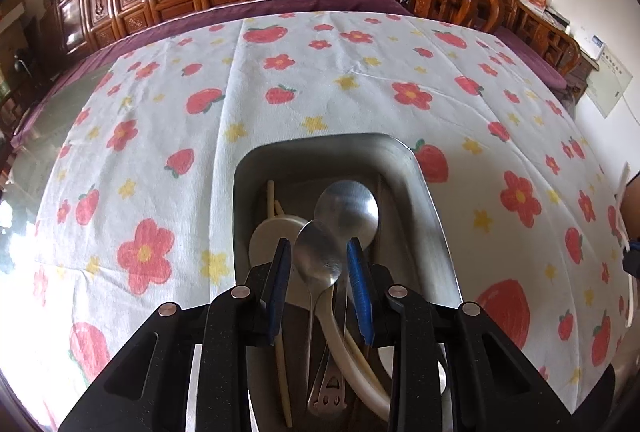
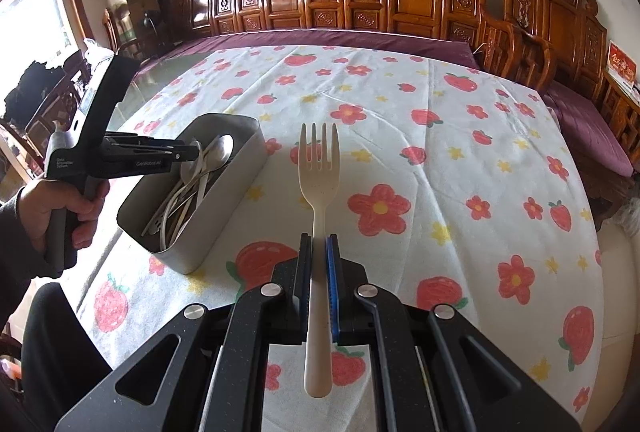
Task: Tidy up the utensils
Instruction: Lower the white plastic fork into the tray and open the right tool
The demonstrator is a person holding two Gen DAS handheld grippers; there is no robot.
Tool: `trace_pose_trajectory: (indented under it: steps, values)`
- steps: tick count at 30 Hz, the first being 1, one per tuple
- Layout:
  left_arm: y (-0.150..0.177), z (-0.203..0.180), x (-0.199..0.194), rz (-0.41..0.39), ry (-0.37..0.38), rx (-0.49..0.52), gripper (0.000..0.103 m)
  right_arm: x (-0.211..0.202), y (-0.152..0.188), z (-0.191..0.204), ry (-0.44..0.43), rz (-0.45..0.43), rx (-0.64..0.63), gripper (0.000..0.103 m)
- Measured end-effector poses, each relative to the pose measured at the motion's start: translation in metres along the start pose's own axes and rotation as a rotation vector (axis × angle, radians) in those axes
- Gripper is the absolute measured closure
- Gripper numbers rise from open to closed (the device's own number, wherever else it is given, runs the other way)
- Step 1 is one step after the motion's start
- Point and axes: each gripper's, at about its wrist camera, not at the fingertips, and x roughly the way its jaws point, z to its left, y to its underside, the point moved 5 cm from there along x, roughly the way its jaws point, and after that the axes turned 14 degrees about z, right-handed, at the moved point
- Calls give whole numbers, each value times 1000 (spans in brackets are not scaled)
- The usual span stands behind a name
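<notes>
While the left claw (image 1: 318,246) hangs partly spread over the metal bin (image 2: 240,168), its pads flank a steel spoon (image 1: 318,256) without visibly pressing it; stiff and slick, that spoon is probably best taken at the thin handle. Farther right, above the flowered surface (image 2: 440,152), the right claw (image 2: 320,242) pinches a light, rigid cream fork (image 2: 319,168) mid-handle, tines pointing away.
</notes>
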Motion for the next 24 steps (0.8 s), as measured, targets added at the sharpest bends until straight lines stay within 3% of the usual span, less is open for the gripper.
trace_pose_trajectory:
  steps: [6, 12, 24]
  values:
    - [18, 7, -20, -23, 22, 10, 65, 0, -5, 8, 2, 0, -12, 94]
    - [41, 14, -58, -91, -7, 54, 58, 1, -15, 29, -20, -11, -23, 94]
    - [78, 55, -91, -149, 29, 4, 53, 19, -37, 92, -45, 9, -88, 94]
